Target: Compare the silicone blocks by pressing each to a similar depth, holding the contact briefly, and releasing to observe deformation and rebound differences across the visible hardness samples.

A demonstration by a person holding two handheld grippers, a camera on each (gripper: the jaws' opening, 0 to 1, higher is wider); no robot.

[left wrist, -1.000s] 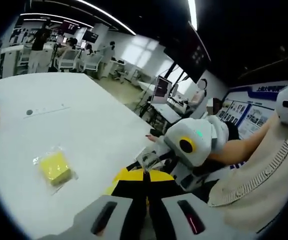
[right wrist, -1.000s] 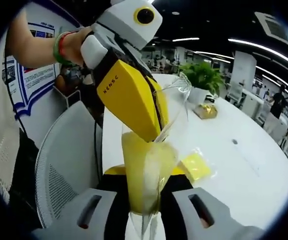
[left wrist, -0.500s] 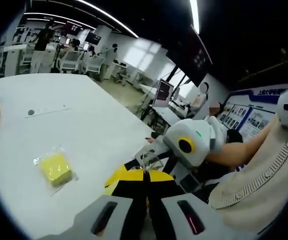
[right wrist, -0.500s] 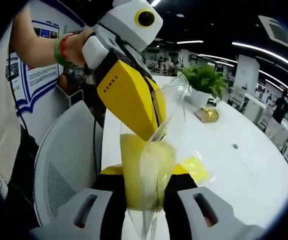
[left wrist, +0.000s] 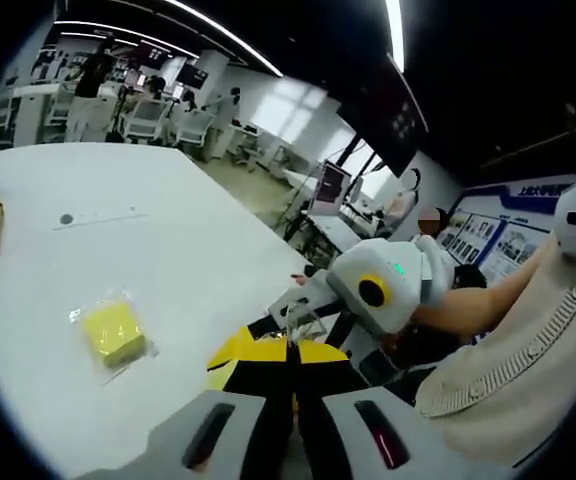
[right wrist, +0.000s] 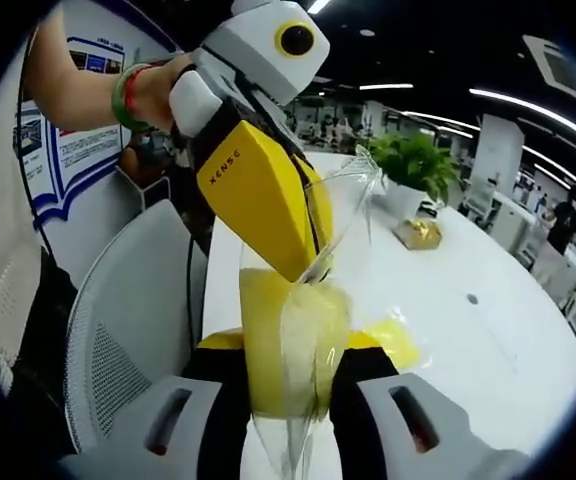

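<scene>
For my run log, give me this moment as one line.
right gripper: shut on bagged yellow block | left gripper: pinching bag's clear top, shut | second bagged block: lying on white table | stage: unbagging, no pressing yet

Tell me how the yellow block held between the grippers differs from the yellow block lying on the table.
The held block is up in the air, upright between the right gripper's jaws, while the table block lies flat on the white table, untouched. The left gripper pinches the held block's clear bag, which stands open above it; the table block's bag lies flat around it. Both are yellow and bagged in clear plastic.
</scene>
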